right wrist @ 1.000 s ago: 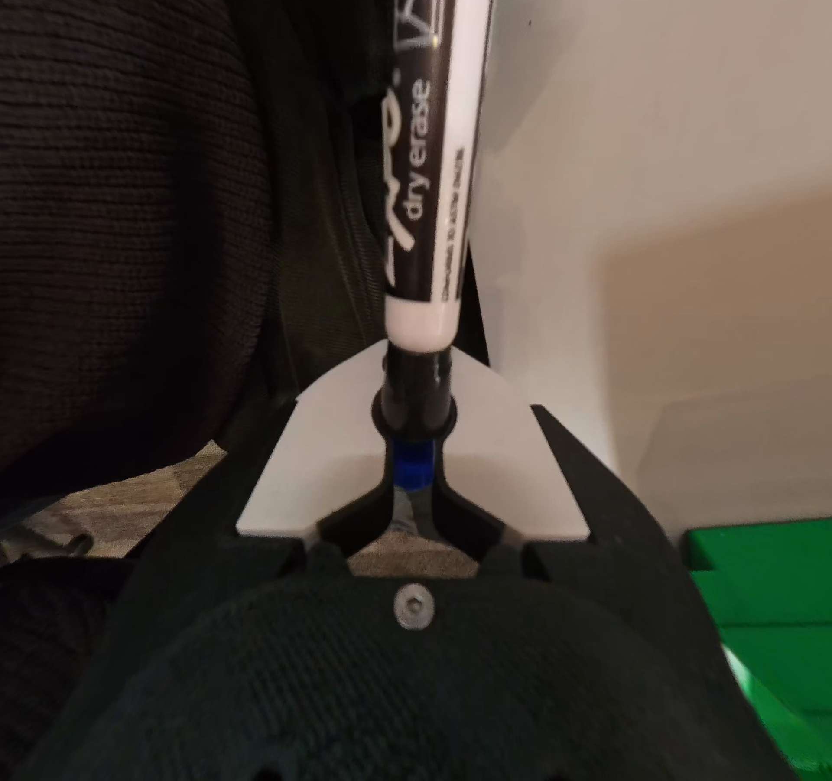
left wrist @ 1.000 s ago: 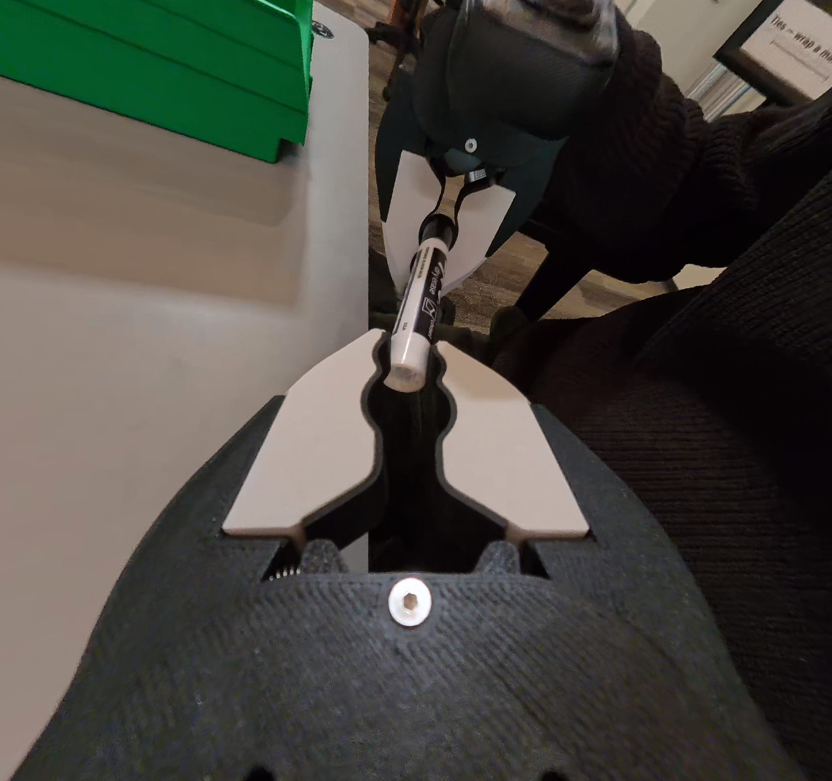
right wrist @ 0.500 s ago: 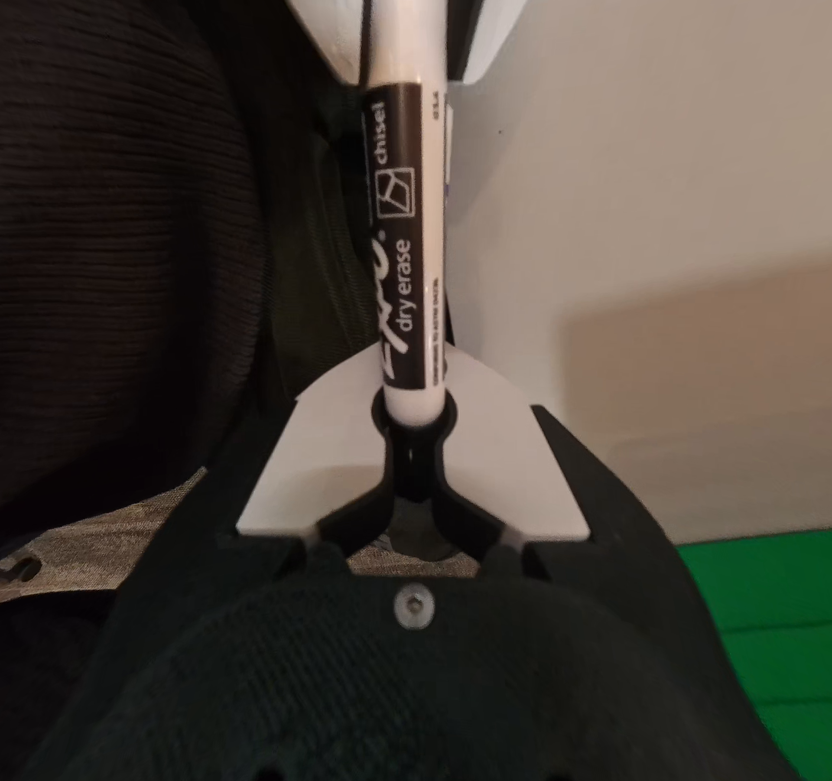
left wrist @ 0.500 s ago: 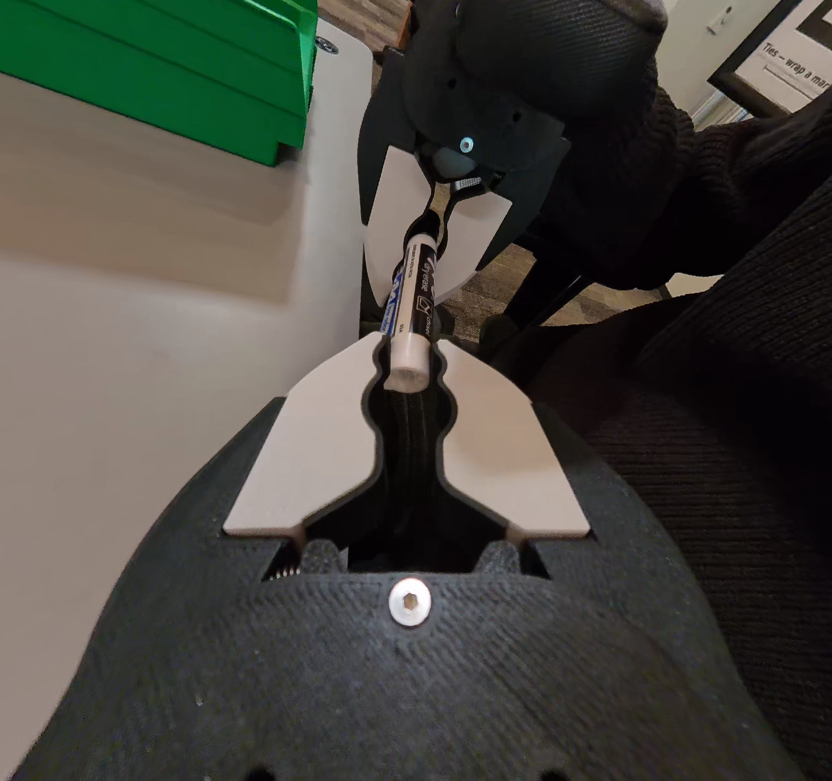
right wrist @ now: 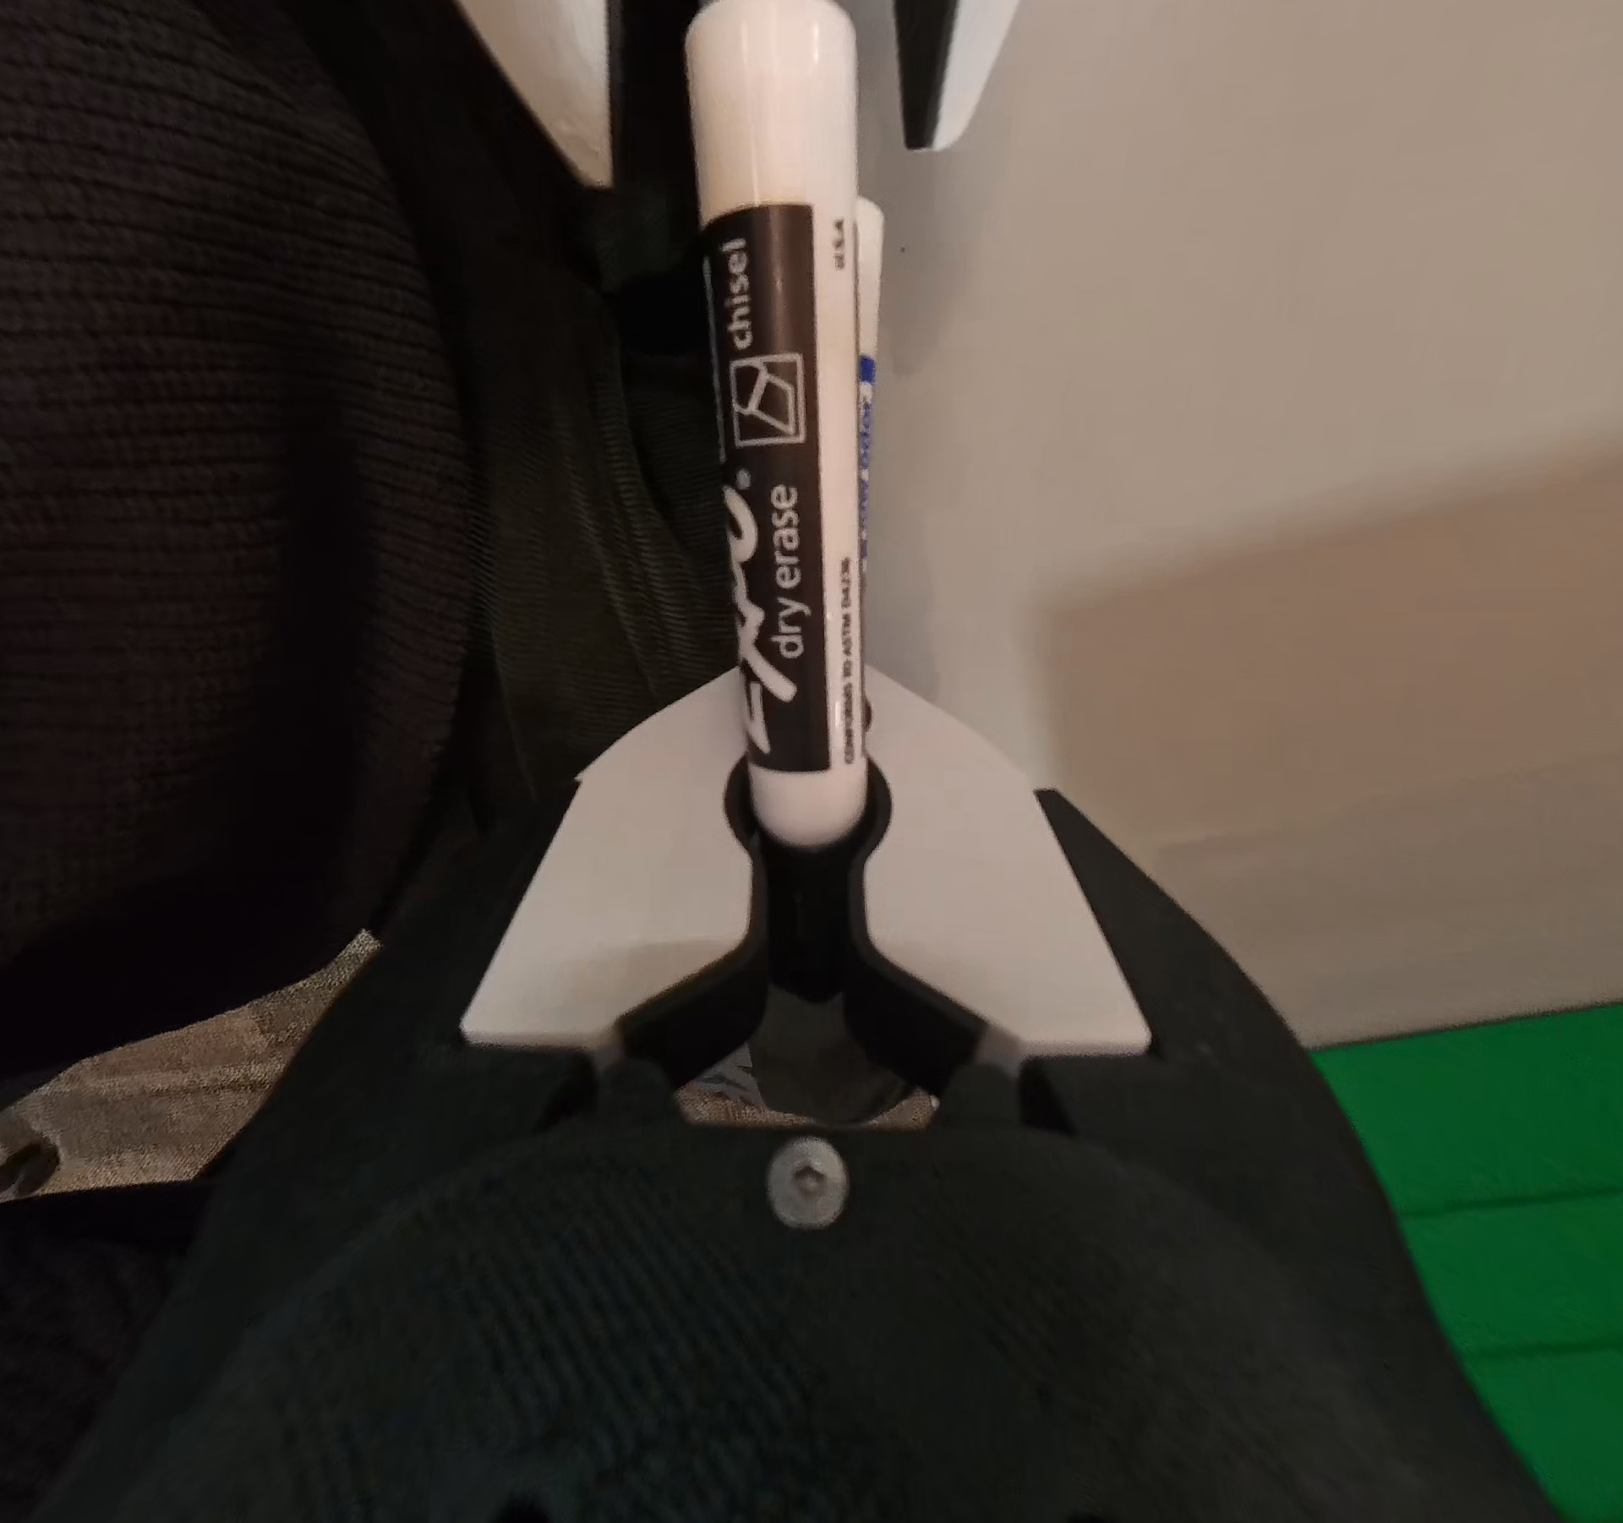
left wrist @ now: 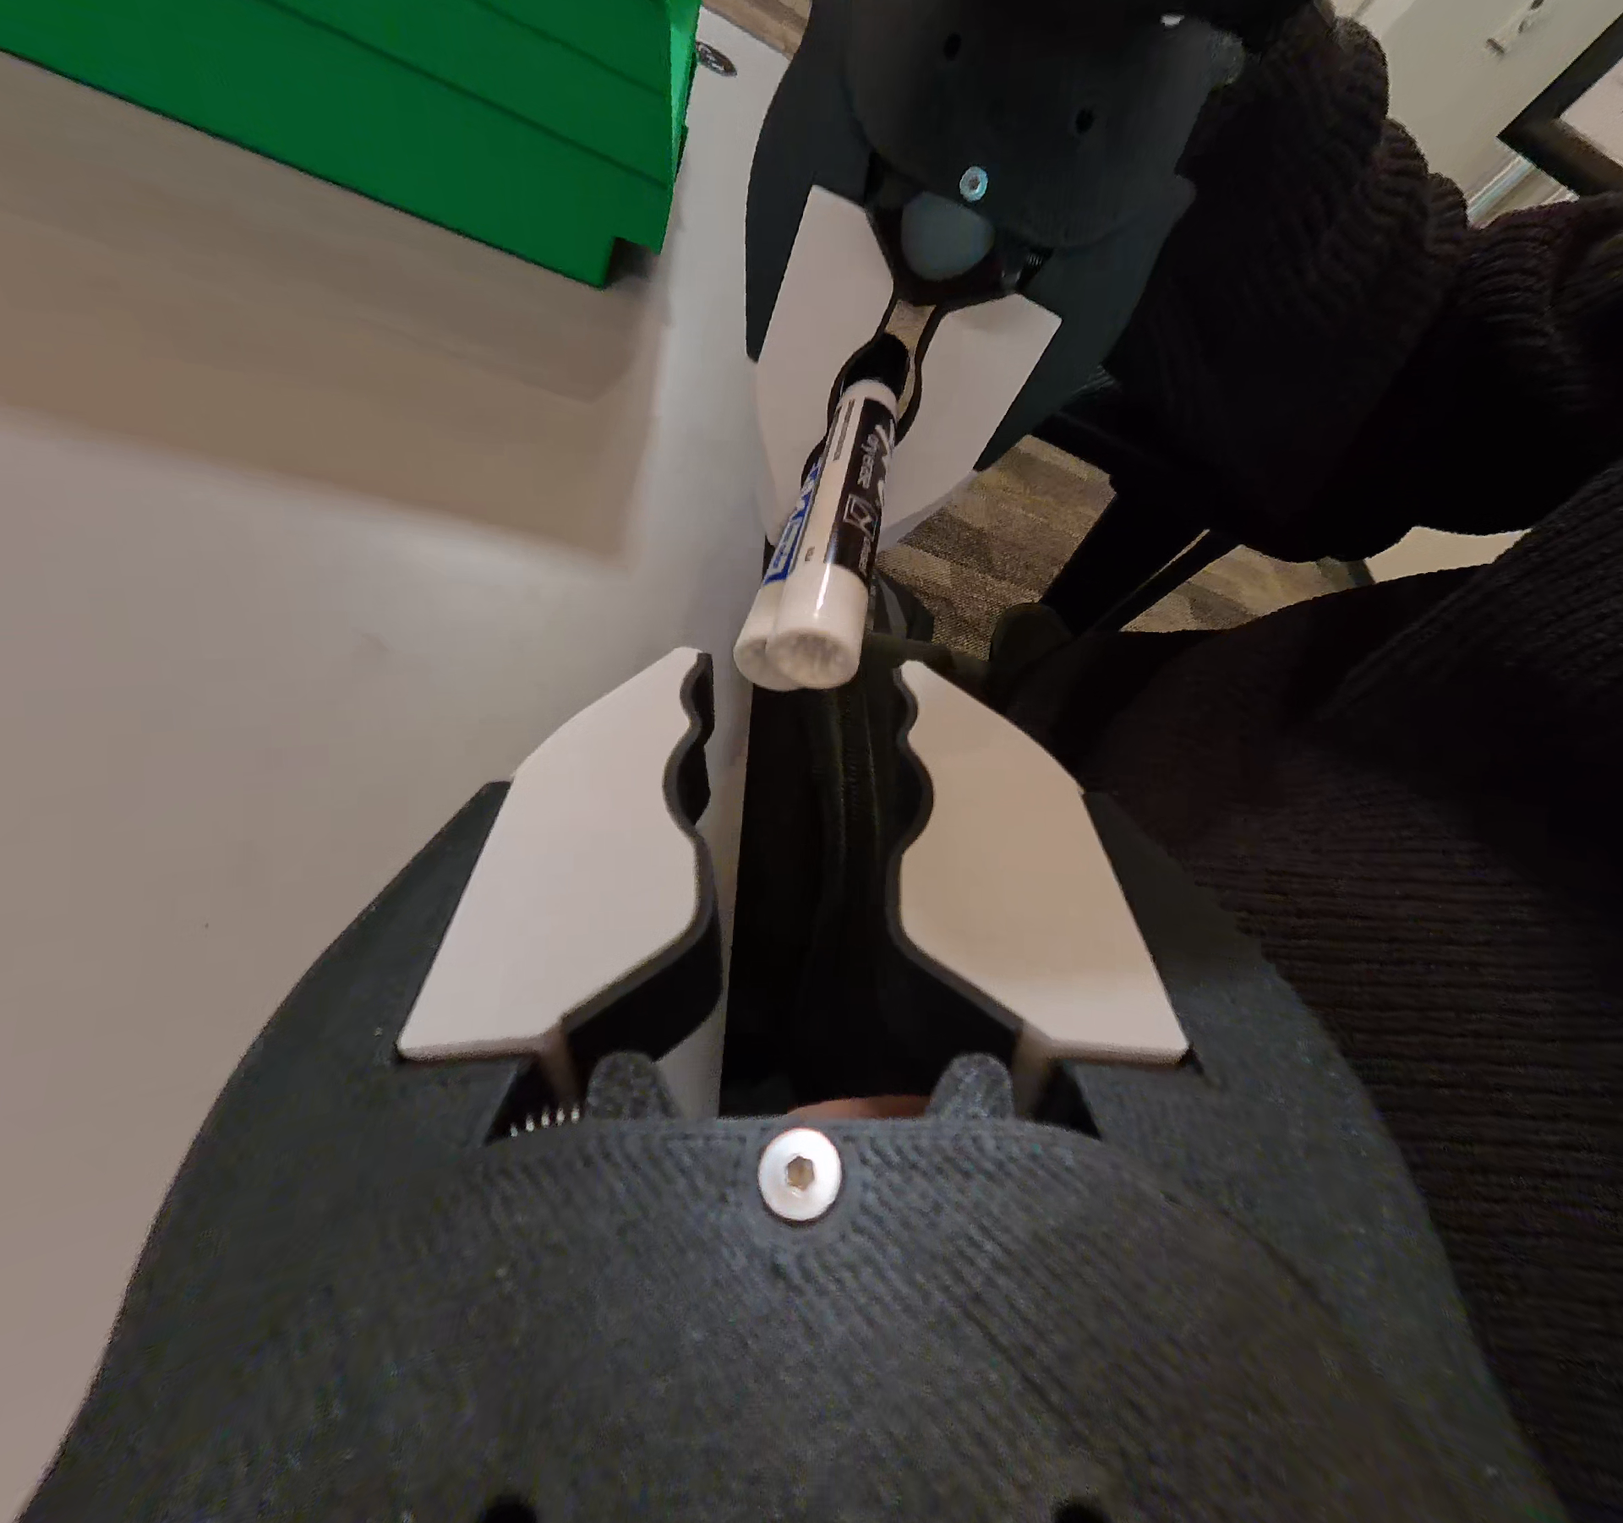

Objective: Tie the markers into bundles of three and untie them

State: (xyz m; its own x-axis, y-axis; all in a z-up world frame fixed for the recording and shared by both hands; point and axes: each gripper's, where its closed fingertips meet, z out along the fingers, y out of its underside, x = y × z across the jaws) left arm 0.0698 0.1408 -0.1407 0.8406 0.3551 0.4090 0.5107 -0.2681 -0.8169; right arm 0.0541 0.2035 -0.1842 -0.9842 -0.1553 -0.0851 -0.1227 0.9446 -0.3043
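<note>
Clamping is seen at the right gripper (right wrist: 804,734), its jaws closed on a black marker (right wrist: 773,427). A blue marker (right wrist: 869,427) lies close behind it, probably pinched too. The left gripper (left wrist: 804,690) is spread wide, with the markers' free ends just ahead of its tips, untouched. A table (left wrist: 263,690) and a green bin (left wrist: 351,76) are seen beyond.

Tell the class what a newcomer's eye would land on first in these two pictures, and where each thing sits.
First, the two markers, one black-labelled and one blue-labelled, side by side and clamped at one end in the right gripper. Their white ends point at the open left gripper, which touches neither. The bright green bin sits on the pale table to the side.
</note>
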